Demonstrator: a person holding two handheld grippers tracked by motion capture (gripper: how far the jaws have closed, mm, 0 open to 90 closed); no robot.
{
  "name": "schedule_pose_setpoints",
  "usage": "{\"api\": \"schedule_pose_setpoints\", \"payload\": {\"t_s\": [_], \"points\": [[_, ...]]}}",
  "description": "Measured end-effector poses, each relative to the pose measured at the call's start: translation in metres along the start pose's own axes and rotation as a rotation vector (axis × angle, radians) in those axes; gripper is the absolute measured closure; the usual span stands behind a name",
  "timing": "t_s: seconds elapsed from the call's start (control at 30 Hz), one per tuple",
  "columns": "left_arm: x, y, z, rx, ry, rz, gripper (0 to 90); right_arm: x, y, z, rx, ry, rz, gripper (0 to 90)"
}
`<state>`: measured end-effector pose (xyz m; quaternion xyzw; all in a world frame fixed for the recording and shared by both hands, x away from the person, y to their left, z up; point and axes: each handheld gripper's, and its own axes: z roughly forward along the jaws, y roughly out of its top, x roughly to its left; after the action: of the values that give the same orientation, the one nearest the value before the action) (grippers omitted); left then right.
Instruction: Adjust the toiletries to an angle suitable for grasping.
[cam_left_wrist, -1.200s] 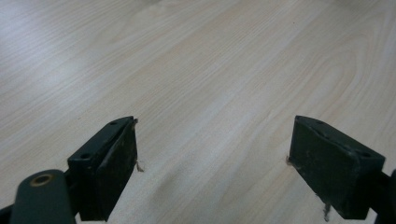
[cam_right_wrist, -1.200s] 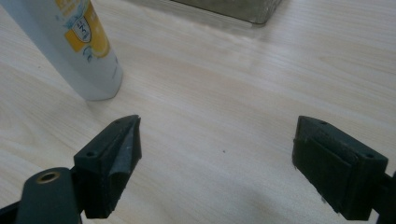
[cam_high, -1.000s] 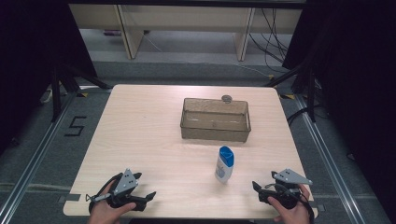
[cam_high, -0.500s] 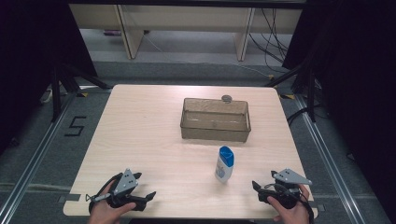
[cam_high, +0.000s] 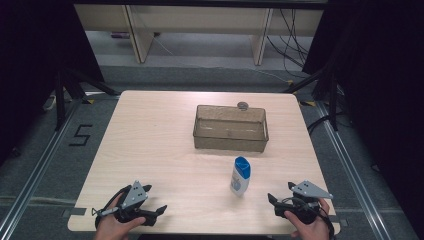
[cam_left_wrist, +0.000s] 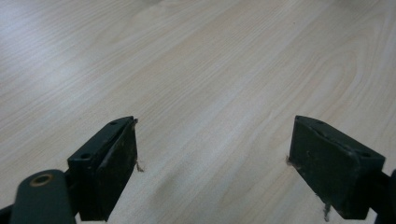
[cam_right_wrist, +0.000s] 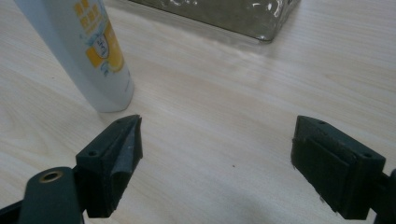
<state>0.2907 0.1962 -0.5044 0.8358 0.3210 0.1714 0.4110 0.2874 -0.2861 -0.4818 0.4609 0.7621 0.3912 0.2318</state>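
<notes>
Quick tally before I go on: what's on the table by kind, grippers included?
Bottles: 1, the white bottle with a blue cap, standing upright.
Clear bins: 1, the clear bin.
Small round grey things: 1, behind the bin.
Grippers: 2, left gripper and right gripper, both open.
Total: 5

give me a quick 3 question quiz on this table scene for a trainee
1. True or false: the bottle lies inside the clear box.
2. Which gripper is nearer the bottle: A) the left gripper or B) the right gripper?
3. Fill in: the bottle's cap is coloured ____.

Key:
1. False. It stands upright on the table, on the person's side of the box.
2. B. In the right gripper view the bottle stands just past the open fingers; the left gripper is open over bare wood.
3. Blue.
</notes>
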Motion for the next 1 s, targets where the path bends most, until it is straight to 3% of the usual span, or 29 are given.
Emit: {"api": "schedule_pose_setpoints", "payload": {"t_s": [0.67,0.7,0.73,0.77,0.8,0.83,0.87,0.93,0.97,1.0], "points": [[0.002,0.0,0.0,0.021,0.012,0.02,15.0,0.016,0.006,0.001,-0.031,0.054,-0.012,17.8],[0.002,0.0,0.001,0.017,0.013,0.022,15.0,0.019,0.005,0.001,-0.031,0.06,0.018,17.8],[0.002,0.0,0.001,0.018,0.016,0.023,15.0,0.019,0.007,0.002,-0.04,0.064,-0.012,17.8],[0.002,0.0,0.001,0.018,0.016,0.023,15.0,0.019,0.007,0.002,-0.04,0.064,-0.012,17.8],[0.002,0.0,0.0,0.021,0.012,0.021,15.0,0.023,0.007,0.001,-0.029,0.073,0.019,17.8],[0.002,0.0,0.0,0.021,0.012,0.021,15.0,0.023,0.007,0.001,-0.029,0.073,0.019,17.8],[0.002,-0.001,0.001,0.018,0.019,0.022,15.0,0.022,0.008,0.002,-0.043,0.074,-0.022,17.7],[0.002,-0.001,0.001,0.019,0.017,0.023,15.0,0.023,0.008,0.002,-0.052,0.07,-0.024,17.7],[0.002,0.0,0.0,0.021,0.012,0.021,15.0,0.027,0.009,0.002,-0.032,0.093,0.019,17.5],[0.001,0.0,0.0,0.009,0.005,0.009,15.0,0.024,0.01,0.002,-0.053,0.078,-0.031,16.9]]}}
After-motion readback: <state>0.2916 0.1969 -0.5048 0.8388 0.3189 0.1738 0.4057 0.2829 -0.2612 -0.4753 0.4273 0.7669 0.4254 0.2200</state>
